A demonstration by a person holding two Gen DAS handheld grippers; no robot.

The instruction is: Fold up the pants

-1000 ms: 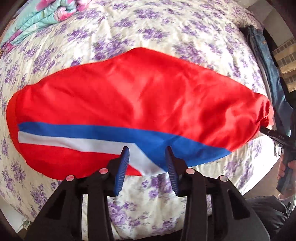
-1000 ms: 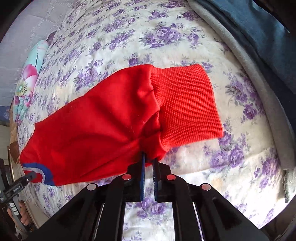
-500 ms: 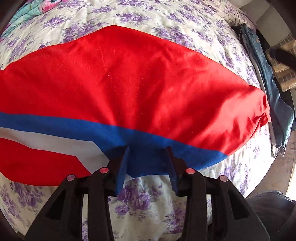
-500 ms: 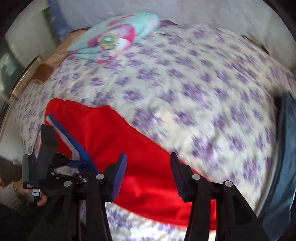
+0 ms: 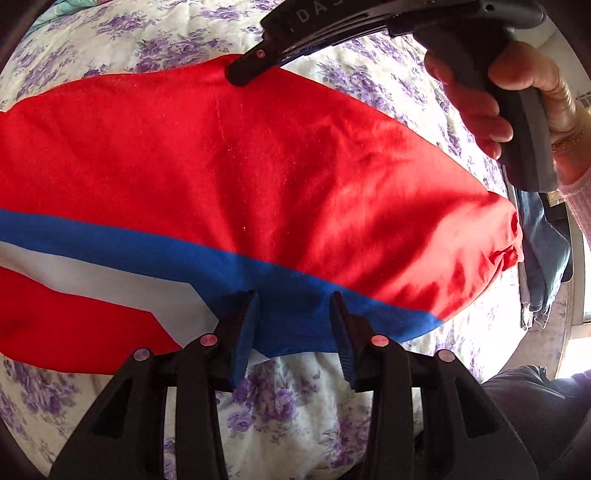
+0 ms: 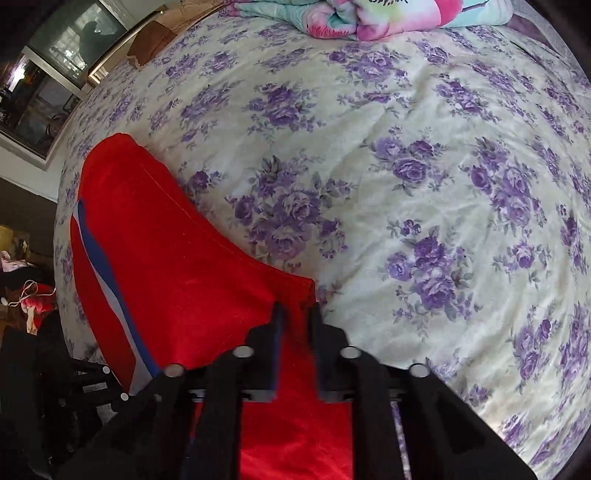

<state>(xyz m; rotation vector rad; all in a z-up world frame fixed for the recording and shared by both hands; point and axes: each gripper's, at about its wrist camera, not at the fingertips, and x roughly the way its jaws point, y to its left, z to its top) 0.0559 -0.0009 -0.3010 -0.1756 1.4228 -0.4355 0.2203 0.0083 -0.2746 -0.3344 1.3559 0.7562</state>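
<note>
Two hand-held grippers, left (image 5: 293,321) agape, right (image 6: 295,325) narrowly parted, over one red pants (image 5: 258,166).

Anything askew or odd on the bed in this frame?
Nothing looks damaged or spilled. The red pants lie mostly flat on the floral bedspread; only their right end is bunched. Jeans hang at the bed's edge.

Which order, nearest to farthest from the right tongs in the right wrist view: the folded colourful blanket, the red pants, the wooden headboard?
1. Red pants, between the tongs, low and left.
2. Wooden headboard, upper left, past the bed's edge.
3. Folded colourful blanket, top of view; too close to the headboard to rank surely.
</note>
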